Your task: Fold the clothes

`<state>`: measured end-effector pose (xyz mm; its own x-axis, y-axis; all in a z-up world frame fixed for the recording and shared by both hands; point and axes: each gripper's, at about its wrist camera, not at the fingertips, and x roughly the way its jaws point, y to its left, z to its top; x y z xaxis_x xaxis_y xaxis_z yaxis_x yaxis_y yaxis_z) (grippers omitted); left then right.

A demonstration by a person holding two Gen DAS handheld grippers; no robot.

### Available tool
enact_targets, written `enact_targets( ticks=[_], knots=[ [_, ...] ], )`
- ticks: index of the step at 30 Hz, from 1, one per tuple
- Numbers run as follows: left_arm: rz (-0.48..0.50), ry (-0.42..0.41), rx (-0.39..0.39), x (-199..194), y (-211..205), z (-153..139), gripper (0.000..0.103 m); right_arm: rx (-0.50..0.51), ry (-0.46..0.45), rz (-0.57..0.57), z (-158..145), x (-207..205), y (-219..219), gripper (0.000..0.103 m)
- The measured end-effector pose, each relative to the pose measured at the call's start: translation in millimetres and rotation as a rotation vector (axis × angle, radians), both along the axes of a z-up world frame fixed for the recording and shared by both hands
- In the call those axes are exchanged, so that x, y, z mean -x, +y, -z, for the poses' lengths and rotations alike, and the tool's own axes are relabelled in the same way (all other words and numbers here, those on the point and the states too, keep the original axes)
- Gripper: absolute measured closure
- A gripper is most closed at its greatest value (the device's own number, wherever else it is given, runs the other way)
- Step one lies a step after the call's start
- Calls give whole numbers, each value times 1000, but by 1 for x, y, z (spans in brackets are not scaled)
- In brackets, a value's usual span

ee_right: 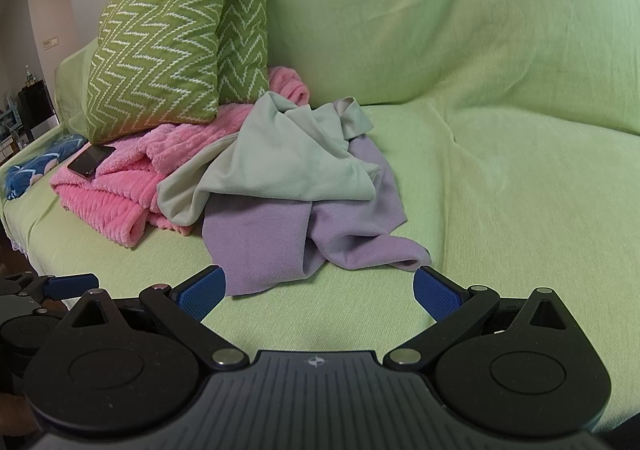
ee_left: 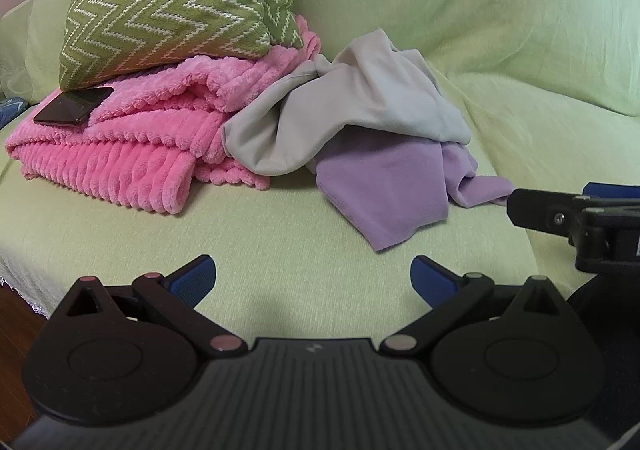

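Note:
A crumpled pale grey garment (ee_left: 344,106) (ee_right: 280,162) lies on a lilac garment (ee_left: 384,190) (ee_right: 272,234) in a heap on the sofa seat. My left gripper (ee_left: 314,278) is open, short of the heap and above bare seat, with nothing between its blue pads. My right gripper (ee_right: 320,290) is open too, its pads just before the lilac garment's near edge, not touching it. The right gripper's black finger (ee_left: 560,214) shows at the right of the left wrist view, near the lilac corner. The left gripper's finger (ee_right: 68,284) shows at the left of the right wrist view.
A folded pink fleece blanket (ee_left: 132,142) (ee_right: 116,186) lies left of the heap, with a dark phone (ee_left: 74,106) (ee_right: 90,161) on it and green zigzag cushions (ee_left: 168,2) (ee_right: 160,54) leaning behind. A light green cover (ee_left: 500,30) drapes the sofa. A blue patterned cloth (ee_right: 32,166) lies far left.

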<state>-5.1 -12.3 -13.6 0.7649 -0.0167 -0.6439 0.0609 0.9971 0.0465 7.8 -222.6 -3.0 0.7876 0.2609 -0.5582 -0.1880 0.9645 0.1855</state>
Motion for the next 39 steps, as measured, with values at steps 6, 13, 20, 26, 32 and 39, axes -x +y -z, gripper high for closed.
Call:
enact_targets(
  ticks=[6, 13, 20, 26, 32, 39],
  knots=[
    [3, 9, 12, -1, 1, 2, 1, 0, 0, 2, 0, 0, 0, 0],
    [7, 12, 8, -3, 0, 3, 1, 0, -1, 2, 0, 0, 1, 0],
    [12, 12, -3, -6, -2, 3, 1, -7, -1, 4, 0, 1, 1, 0],
    [18, 8, -6, -9, -3, 3, 1, -8, -1, 4, 1, 1, 1, 0],
    [23, 7, -3, -13, -2, 3, 1, -21, 0, 8, 0, 0, 1, 0],
    [91, -66, -4, -30, 6, -7, 1, -41, -10, -29, -11, -8, -4, 0]
  ],
)
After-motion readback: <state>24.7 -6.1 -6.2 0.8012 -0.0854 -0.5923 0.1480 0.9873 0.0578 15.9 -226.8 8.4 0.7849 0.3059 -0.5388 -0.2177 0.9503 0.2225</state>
